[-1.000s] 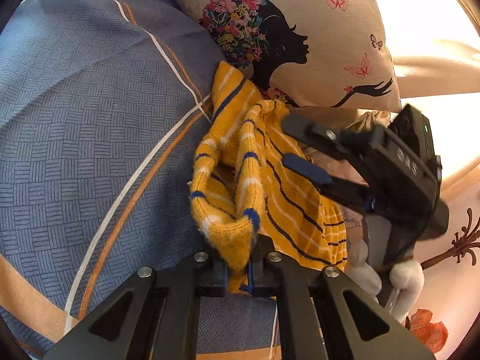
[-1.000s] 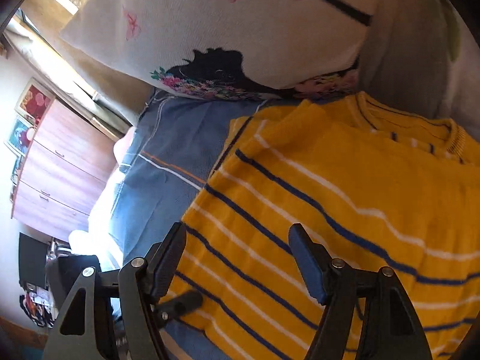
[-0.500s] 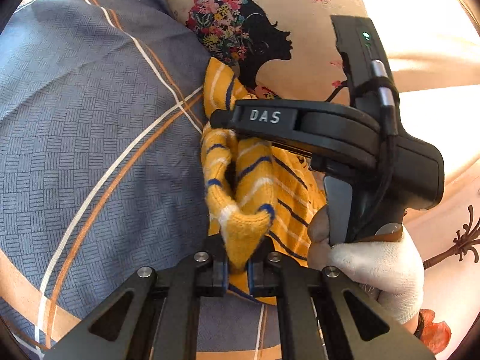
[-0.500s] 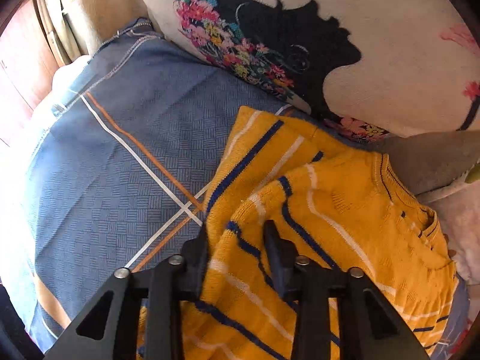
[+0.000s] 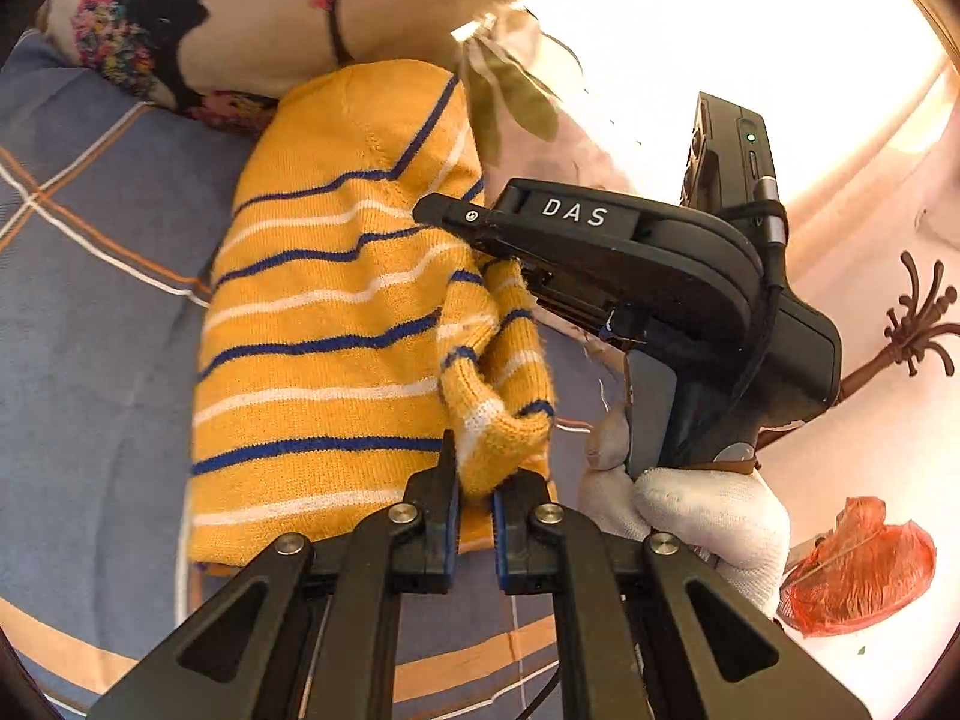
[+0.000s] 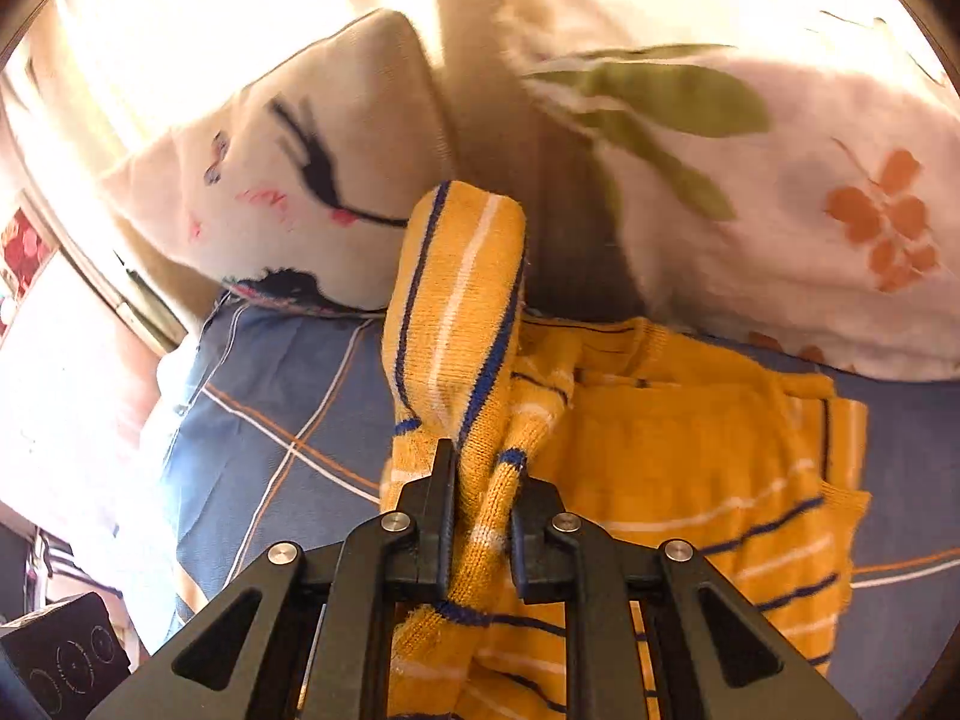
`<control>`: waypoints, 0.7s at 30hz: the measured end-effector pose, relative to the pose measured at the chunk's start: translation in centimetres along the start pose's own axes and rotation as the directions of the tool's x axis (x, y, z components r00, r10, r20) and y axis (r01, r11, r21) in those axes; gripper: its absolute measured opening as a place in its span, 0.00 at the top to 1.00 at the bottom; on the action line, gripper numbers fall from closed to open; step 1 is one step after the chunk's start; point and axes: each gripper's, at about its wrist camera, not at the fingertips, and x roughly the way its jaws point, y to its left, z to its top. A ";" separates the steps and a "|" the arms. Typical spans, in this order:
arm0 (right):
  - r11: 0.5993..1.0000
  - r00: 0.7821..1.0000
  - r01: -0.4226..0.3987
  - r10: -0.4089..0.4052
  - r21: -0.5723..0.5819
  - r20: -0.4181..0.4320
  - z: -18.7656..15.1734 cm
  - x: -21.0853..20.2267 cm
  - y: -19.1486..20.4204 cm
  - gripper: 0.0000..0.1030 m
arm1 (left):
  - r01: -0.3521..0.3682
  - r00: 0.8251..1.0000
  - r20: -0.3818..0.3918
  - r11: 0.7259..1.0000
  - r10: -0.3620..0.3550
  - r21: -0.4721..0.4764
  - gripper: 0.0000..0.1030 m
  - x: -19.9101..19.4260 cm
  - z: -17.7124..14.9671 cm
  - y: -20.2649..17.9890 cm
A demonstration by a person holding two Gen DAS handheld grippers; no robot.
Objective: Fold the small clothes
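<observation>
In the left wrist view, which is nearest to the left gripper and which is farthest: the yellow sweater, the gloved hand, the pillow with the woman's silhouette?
From the left gripper:
1. Yellow sweater: pinched in its jaws.
2. Gloved hand: just to the right, holding the right gripper.
3. Silhouette pillow: far end, upper left, beyond the sweater.

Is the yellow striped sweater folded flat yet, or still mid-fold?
Mid-fold. The sweater is partly doubled over; both the left gripper and right gripper pinch bunched, lifted knit.
</observation>
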 end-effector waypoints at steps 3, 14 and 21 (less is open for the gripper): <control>0.996 1.000 0.017 -0.019 0.084 0.013 -1.2 -1.9 -5.4 0.85 | 0.004 0.998 -0.056 0.999 -0.001 0.054 0.93 3.2 -1.3 -2.7; 0.970 1.000 0.020 -0.019 0.242 -0.005 -5.5 -0.7 -14.4 0.85 | 0.017 0.975 -0.222 0.990 0.015 0.141 0.90 5.3 -5.2 -4.9; 0.977 0.999 0.035 -0.043 0.210 0.033 -6.8 -1.7 -15.7 0.72 | -0.097 0.986 -0.127 0.988 0.112 0.118 0.61 0.2 -3.0 -0.4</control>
